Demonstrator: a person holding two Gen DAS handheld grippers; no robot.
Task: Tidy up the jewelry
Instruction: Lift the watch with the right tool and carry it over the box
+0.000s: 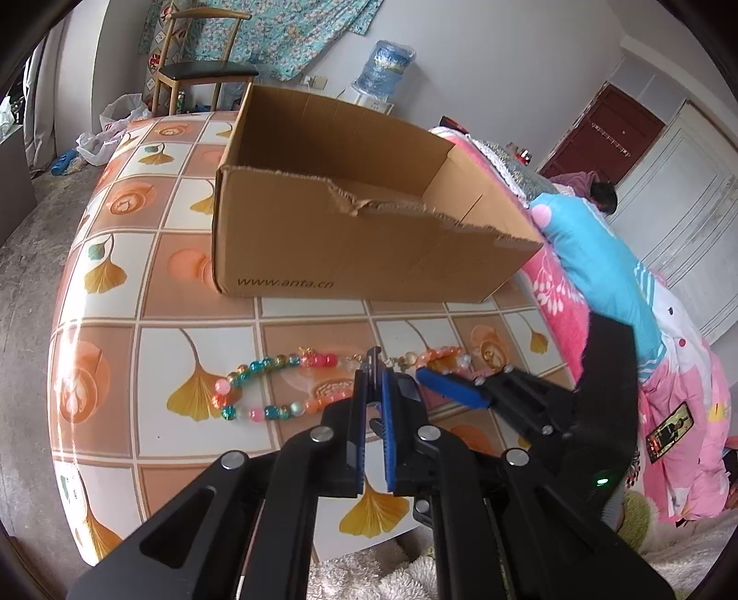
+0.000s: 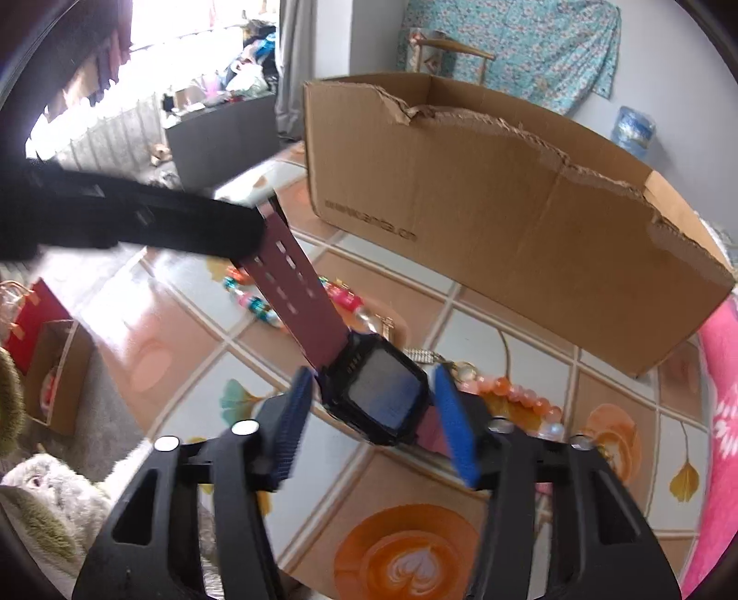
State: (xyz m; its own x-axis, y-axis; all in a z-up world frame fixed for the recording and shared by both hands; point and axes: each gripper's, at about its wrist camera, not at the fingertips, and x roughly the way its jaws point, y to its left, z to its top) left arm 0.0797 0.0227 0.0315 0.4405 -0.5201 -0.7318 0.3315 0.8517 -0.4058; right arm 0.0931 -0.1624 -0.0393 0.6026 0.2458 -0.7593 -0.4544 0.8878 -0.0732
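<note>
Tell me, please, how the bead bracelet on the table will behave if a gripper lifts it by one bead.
The bead bracelet lies in a loose curved loop of separate beads, so it would likely hang limp and swing. The beads look round and glossy, so a bead may slip between the pads. It looks light for its size.

Both my views are lit by soft daylight, bright and fairly even. In the right wrist view the window [image 2: 152, 41] at upper left is blown out to white, and the light comes from that side. The glossy bench [image 1: 193, 314] throws pale glare patches along its left edge; shadows under the box [image 1: 369, 221] are faint. The left wrist view is sharp. The right wrist view is smeared by motion: the left tool [image 2: 138, 221] crossing it is a dark blur, and the lettering on the box cannot be read. Straight edges bow strongly toward the rims, and black vignette fills every corner.
</note>
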